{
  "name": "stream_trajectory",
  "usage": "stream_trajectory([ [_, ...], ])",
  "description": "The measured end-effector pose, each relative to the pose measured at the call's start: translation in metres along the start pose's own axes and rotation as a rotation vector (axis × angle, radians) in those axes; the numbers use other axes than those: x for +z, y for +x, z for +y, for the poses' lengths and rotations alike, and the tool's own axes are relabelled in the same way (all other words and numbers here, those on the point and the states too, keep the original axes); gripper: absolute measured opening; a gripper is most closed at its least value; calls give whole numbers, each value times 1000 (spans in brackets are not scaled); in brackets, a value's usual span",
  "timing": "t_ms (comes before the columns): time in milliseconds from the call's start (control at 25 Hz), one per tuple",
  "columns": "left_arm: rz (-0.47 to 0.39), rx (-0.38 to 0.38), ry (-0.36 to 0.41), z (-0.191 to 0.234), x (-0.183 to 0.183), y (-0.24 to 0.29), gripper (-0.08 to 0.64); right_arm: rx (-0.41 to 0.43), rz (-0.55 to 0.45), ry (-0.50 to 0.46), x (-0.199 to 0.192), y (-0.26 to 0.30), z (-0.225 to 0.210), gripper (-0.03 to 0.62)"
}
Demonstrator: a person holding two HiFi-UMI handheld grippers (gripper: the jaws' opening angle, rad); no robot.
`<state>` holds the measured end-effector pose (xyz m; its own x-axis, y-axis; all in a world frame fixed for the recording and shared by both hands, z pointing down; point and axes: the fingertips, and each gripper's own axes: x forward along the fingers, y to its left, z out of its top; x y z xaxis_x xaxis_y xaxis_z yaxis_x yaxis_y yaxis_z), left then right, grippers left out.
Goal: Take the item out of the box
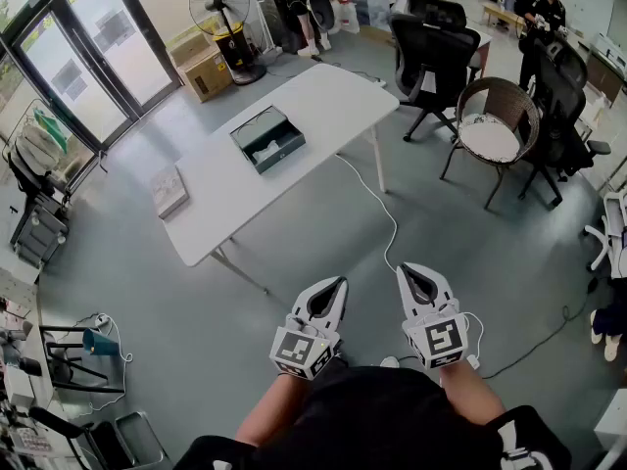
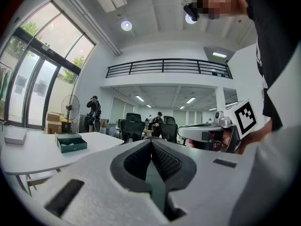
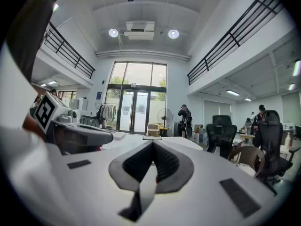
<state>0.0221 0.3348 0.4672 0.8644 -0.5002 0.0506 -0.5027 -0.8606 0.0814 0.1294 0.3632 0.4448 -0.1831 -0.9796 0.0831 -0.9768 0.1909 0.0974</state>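
A dark green open box [image 1: 267,137] lies on the white table [image 1: 313,101], with a pale item [image 1: 265,149] inside; in the left gripper view the box [image 2: 71,142] shows far off at the left. Both grippers hang close to the person's body, well short of the table. The left gripper [image 1: 337,282] is shut with nothing in it, its tips meeting [image 2: 151,141]. The right gripper [image 1: 404,269] is also shut and empty, its jaws closed to a point [image 3: 153,143].
A white flat box [image 1: 168,190] lies at the table's left end. A white cable [image 1: 377,209] runs across the floor from the table toward me. A wicker chair [image 1: 495,125] and black office chairs [image 1: 431,52] stand right of the table. A fan [image 1: 223,8] and cardboard boxes [image 1: 204,67] stand behind.
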Motion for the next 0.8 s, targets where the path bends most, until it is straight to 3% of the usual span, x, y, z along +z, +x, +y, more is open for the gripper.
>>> stream_trajectory([
  [520,5,21,2,-2,-1,4,8,31,-9,-3,-5,1,-1,3],
  [800,3,38,12,29,1,-8,8,82,-117,64,19,26,18,5],
])
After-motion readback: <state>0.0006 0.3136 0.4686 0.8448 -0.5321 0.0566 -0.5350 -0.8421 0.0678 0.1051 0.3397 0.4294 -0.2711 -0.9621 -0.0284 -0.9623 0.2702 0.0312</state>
